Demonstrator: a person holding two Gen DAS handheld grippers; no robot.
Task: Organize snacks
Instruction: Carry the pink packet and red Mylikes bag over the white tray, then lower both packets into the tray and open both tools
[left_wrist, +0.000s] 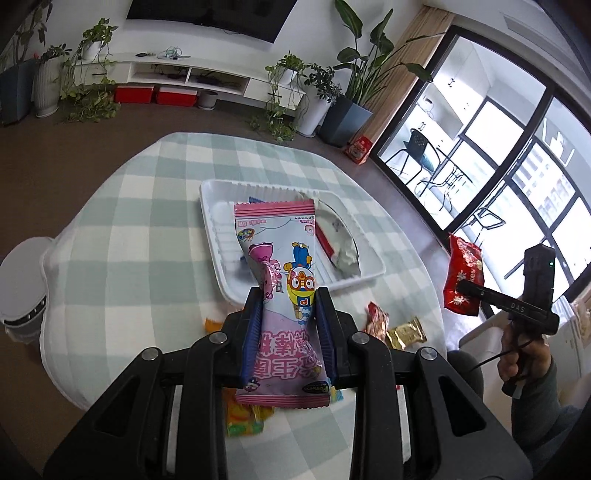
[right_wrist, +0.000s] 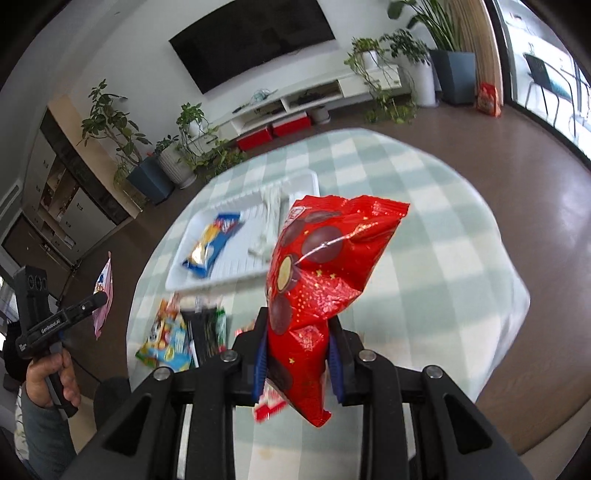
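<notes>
My left gripper (left_wrist: 287, 295) is shut on a pink cartoon snack packet (left_wrist: 282, 280) and holds it above the table, just short of the white tray (left_wrist: 214, 236). My right gripper (right_wrist: 298, 317) is shut on a red chocolate-ball bag (right_wrist: 317, 266), held above the table's near side. The tray also shows in the right wrist view (right_wrist: 236, 266), holding a blue snack packet (right_wrist: 212, 245). The right gripper with the red bag (left_wrist: 463, 280) appears at the right of the left wrist view. The left gripper with the pink packet (right_wrist: 102, 295) appears at the left of the right wrist view.
The table has a green-and-white checked cloth (left_wrist: 147, 229). Loose snacks lie on it: a gold packet (left_wrist: 406, 332), a red-orange one (left_wrist: 376, 317), a yellow one (left_wrist: 243, 421), and colourful packets (right_wrist: 166, 343) near the front. A white bin (left_wrist: 22, 288) stands left; plants and a TV cabinet lie beyond.
</notes>
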